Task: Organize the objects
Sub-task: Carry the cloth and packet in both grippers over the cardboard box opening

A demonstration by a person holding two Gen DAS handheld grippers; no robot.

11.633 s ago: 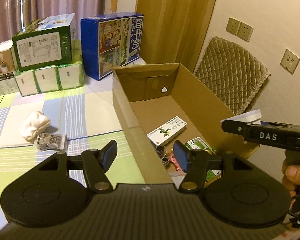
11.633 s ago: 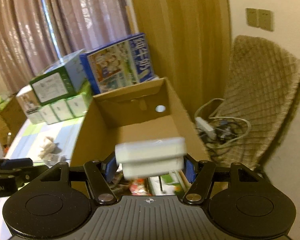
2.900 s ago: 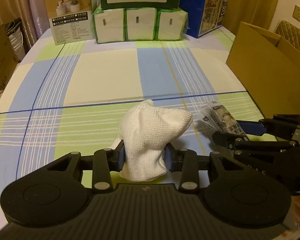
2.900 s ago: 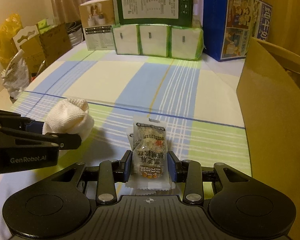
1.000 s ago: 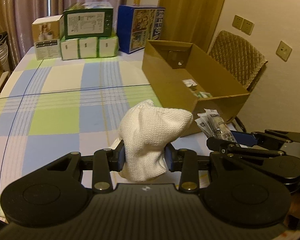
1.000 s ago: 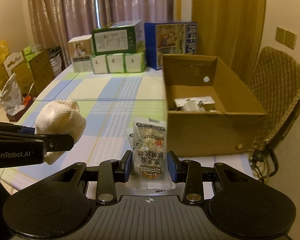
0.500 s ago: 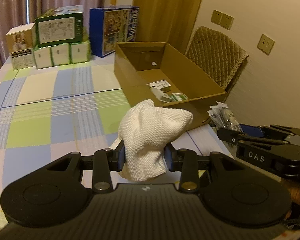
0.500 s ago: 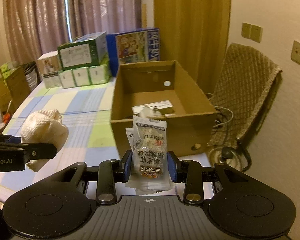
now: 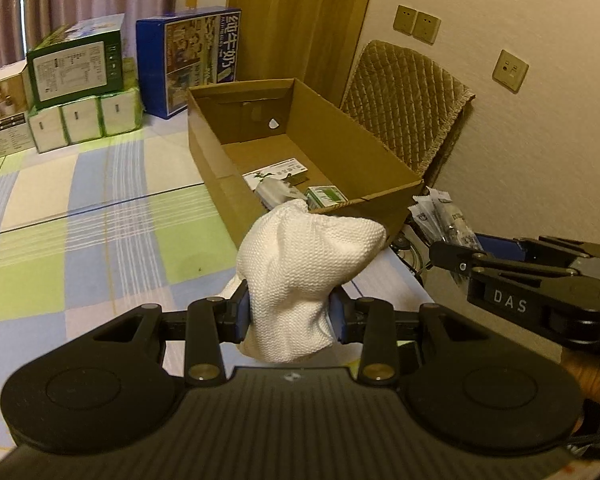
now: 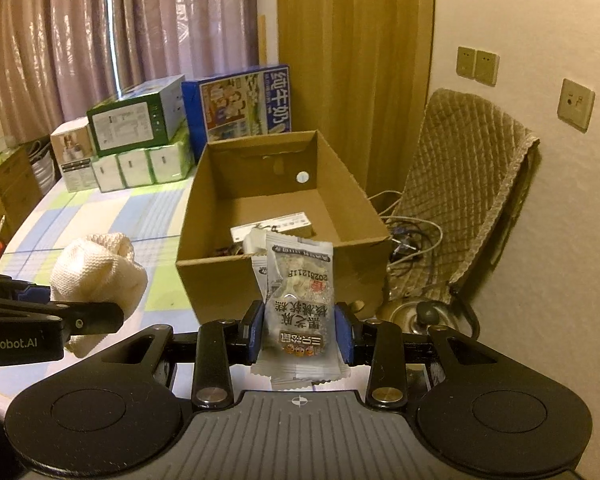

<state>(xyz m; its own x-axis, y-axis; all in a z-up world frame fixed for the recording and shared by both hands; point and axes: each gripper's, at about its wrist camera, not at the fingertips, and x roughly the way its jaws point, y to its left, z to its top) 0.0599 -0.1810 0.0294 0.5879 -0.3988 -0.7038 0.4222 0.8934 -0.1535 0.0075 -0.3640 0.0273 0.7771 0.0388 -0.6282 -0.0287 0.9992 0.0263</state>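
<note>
Now, through the left wrist view my left gripper (image 9: 291, 316) pinches the white cloth (image 9: 303, 276) below the cardboard box (image 9: 216, 164) at frame centre, while through the right wrist view my right gripper (image 10: 298, 330) clamps the snack packet (image 10: 298, 308) upright, the box's near wall directly above it.

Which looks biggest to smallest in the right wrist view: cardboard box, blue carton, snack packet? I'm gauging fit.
1. Cardboard box.
2. Blue carton and snack packet look similar; the packet's nearness inflates it, so unranked.

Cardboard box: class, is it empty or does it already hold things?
Not empty. The box is open-topped, and a white carton, a green packet and other small items lie on its floor.
</note>
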